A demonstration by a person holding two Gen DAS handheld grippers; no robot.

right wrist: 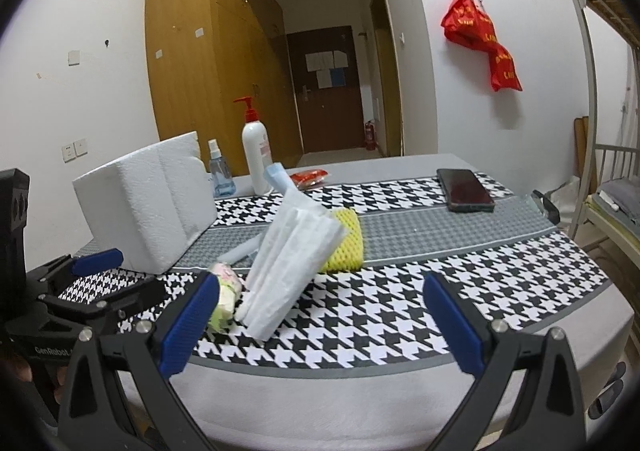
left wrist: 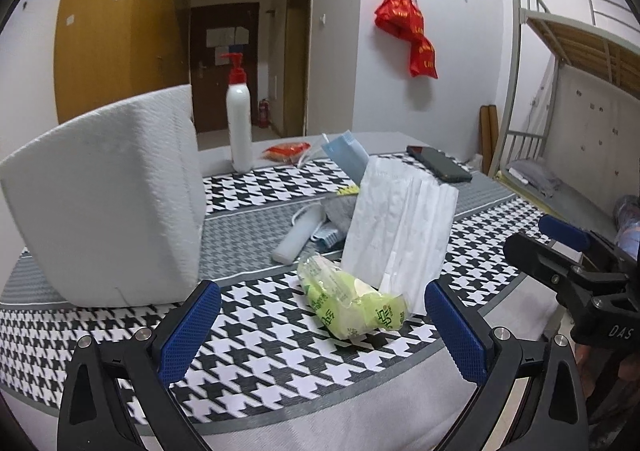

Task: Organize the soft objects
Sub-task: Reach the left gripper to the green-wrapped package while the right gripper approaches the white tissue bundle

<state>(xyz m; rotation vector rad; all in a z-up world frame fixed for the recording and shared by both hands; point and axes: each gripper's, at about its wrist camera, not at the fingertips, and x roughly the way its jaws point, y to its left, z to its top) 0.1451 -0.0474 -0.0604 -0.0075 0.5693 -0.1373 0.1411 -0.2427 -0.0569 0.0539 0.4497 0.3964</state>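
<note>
tissue block, lotion bottle, phone

even, soft indoor light, faint shadows; strong fisheye bending, dark corners, perhaps slight blur at edges.

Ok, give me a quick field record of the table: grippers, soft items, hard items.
left gripper: open, empty, near green tissue pack
right gripper: open, empty
soft items: leaning white tissue stack, big white paper towel block, yellow sponge, blue face mask
hard items: white pump bottle with red top, black phone
surface: houndstooth tablecloth
</note>
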